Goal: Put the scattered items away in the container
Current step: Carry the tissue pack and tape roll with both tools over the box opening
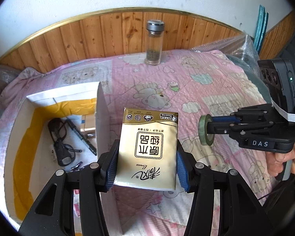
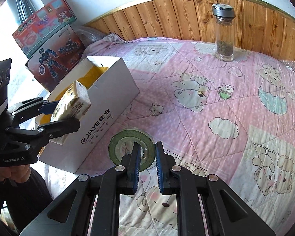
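Note:
My left gripper (image 1: 146, 157) is shut on a gold tissue pack (image 1: 147, 147), held above the pink quilt just right of the white cardboard box (image 1: 100, 106). In the right wrist view the same tissue pack (image 2: 72, 102) hangs over the white box (image 2: 108, 106) at its near wall. My right gripper (image 2: 147, 153) is shut on a green tape roll (image 2: 127, 143), one finger through its hole, lifted off the quilt. From the left wrist view the tape roll (image 1: 205, 129) sits at the tip of the right gripper (image 1: 208, 129). Black glasses (image 1: 59, 135) and a black pen (image 1: 82, 135) lie inside the box.
A glass bottle (image 1: 153, 43) with a grey cap stands at the far edge of the quilt by the wooden headboard (image 1: 88, 37); it shows too in the right wrist view as a glass bottle (image 2: 224, 33). Toy boxes (image 2: 53, 45) stand behind the white box. Bubble wrap (image 1: 238, 45) lies far right.

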The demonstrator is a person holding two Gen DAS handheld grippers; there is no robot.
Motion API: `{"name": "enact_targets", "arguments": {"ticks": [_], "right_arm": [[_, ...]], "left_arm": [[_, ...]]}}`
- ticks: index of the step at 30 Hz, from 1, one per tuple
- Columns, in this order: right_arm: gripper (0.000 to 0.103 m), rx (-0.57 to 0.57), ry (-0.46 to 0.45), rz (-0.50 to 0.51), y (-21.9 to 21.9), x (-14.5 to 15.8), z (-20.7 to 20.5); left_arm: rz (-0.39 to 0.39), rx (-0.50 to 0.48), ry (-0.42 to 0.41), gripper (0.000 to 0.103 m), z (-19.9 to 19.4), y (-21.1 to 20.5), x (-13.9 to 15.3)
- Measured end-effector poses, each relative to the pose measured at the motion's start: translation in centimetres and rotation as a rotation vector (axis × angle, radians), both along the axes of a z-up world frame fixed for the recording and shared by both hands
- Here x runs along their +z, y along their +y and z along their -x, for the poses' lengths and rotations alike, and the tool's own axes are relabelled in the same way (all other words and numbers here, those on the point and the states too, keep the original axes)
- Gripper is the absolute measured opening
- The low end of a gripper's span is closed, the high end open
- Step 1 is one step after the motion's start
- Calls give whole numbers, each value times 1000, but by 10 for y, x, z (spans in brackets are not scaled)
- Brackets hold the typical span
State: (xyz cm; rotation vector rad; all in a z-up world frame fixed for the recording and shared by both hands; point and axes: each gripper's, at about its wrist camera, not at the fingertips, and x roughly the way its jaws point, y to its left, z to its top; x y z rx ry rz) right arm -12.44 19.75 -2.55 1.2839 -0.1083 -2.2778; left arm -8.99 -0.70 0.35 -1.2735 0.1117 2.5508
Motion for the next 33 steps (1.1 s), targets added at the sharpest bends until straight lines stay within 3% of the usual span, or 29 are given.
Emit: {"name": "enact_targets", "arguments": {"ticks": [5,33], "right_arm": [[16,-13,21,46,-7,11,-7],[16,16,145,35,-83,47,-52]], "left_arm": [[4,37,25,53,-15,-18,7],[-67,99,119,53,-59,-80,29]]}}
